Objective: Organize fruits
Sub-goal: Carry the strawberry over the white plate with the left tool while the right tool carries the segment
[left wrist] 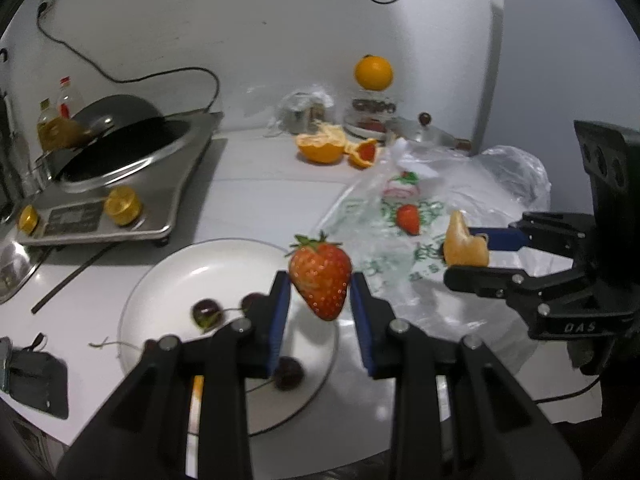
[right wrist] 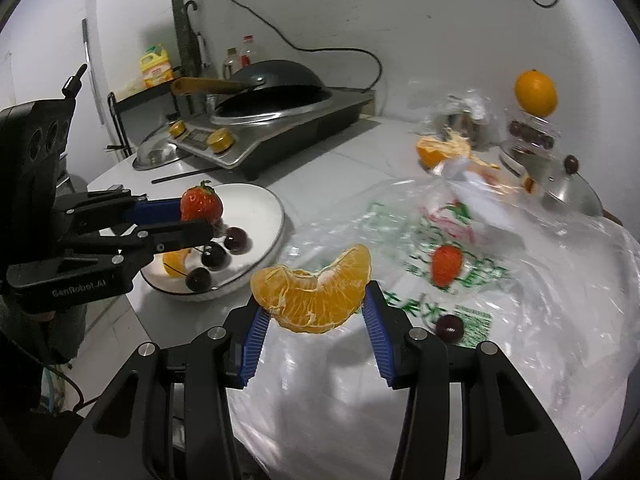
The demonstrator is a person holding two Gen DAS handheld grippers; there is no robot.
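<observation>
Plate (right wrist: 276, 208): 3 cherries (right wrist: 236, 240), perhaps more.

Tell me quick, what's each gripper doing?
Left gripper: closed on the strawberry, over the white plate.
Right gripper: closed on the orange piece.

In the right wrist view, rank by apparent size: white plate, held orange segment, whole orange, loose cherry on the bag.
1. white plate
2. orange segment, enlarged by nearness to the camera
3. whole orange, far back
4. cherry

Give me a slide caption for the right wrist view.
Right tongs grip orange segments; left tongs carry a strawberry over the plate.
</observation>
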